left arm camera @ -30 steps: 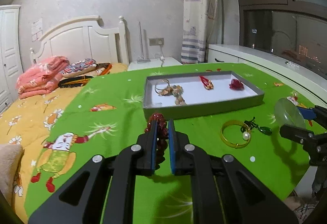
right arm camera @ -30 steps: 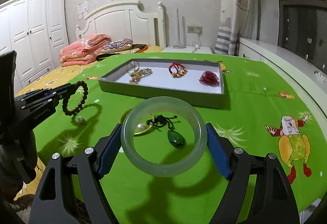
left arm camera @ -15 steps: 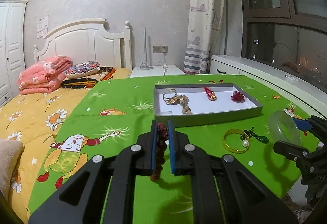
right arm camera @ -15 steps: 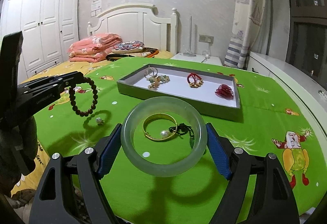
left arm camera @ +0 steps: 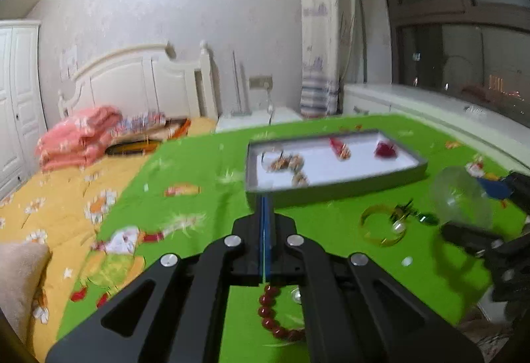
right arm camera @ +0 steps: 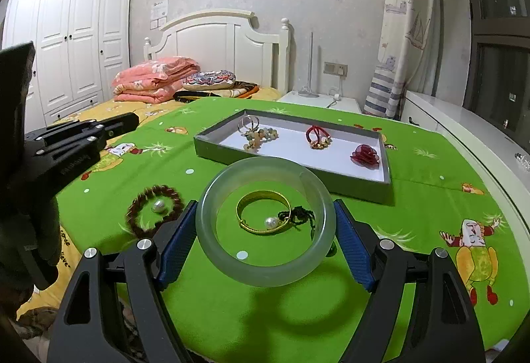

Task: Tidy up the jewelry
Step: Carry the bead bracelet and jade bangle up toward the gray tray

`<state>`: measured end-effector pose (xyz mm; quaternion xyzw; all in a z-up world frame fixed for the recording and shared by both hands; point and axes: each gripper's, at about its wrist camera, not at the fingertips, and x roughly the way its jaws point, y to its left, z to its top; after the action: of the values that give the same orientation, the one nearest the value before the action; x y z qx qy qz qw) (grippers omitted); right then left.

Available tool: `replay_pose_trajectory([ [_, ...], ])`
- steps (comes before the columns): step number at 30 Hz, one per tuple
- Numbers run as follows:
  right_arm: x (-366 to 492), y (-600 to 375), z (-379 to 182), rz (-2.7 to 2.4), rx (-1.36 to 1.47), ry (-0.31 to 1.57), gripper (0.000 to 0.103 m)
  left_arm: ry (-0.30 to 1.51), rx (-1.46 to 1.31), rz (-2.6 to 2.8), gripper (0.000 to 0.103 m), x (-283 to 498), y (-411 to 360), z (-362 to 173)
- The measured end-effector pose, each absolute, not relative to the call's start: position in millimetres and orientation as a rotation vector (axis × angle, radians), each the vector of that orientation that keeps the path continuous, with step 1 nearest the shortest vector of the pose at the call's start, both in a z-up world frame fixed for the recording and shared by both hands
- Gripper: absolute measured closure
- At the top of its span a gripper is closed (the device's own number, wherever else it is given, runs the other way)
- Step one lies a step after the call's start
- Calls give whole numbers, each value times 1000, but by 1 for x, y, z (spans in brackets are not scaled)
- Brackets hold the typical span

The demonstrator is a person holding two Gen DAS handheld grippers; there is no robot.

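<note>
Right gripper (right arm camera: 265, 243): jaws spread wide and clamped on a pale green jade bangle (right arm camera: 265, 221), held upright between the pads. Left gripper (left arm camera: 265, 213): jaws pressed together, nothing between them. Brown bead bracelet (right arm camera: 154, 210) lies on the green cloth (right arm camera: 430, 197) below the left jaws, encircling a loose pearl (right arm camera: 158, 206). Grey tray (right arm camera: 386, 177) beyond both.

A table under a bright green cloth with cartoon pictures (right arm camera: 430, 184). On it: a flat grey tray with a white floor (right arm camera: 386, 175), a ring of dark red-brown beads (right arm camera: 154, 209) around a loose white pearl (right arm camera: 158, 206), a thin gold bangle with a pearl (right arm camera: 263, 213), a green stone on a black cord (left arm camera: 427, 218).
</note>
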<state>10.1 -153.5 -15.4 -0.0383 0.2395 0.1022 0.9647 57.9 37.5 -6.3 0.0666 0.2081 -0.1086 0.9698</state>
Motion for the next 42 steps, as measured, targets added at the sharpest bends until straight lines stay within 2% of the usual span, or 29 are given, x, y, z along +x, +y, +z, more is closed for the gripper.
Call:
replay_pose_trajectory([
  [6, 13, -156, -21, 204, -65, 505, 28, 551, 16, -271, 100, 73, 66, -30],
  [8, 14, -157, -21, 205, -62, 507, 28, 555, 22, -310, 86, 63, 65, -29],
  [10, 15, -157, -22, 206, -59, 511, 28, 531, 51, -339, 59, 48, 61, -26],
  [11, 15, -157, -22, 206, -58, 511, 28, 522, 68, -367, 57, 40, 57, -25],
  [15, 15, -157, -23, 206, -58, 514, 28, 535, 202, -468, 58, 17, 28, -34],
  [18, 15, -157, -23, 207, -58, 509, 28, 567, 267, -497, 79, 17, 11, -47],
  [19, 15, -157, -23, 208, -58, 509, 28, 583, 279, -509, 82, 19, 6, -51],
  [26, 16, -162, -26, 201, -45, 515, 28, 633, 315, -519, 82, 34, -7, -63],
  [27, 16, -163, -26, 201, -42, 517, 28, 637, 315, -518, 83, 36, -7, -63],
  [28, 16, -163, -27, 201, -38, 519, 28, 639, 313, -511, 89, 38, -6, -64],
  [30, 16, -164, -29, 203, -31, 523, 28, 651, 301, -505, 91, 43, -3, -66],
  [42, 15, -164, -28, 206, -33, 521, 28, 661, 248, -515, 90, 51, 1, -68],
])
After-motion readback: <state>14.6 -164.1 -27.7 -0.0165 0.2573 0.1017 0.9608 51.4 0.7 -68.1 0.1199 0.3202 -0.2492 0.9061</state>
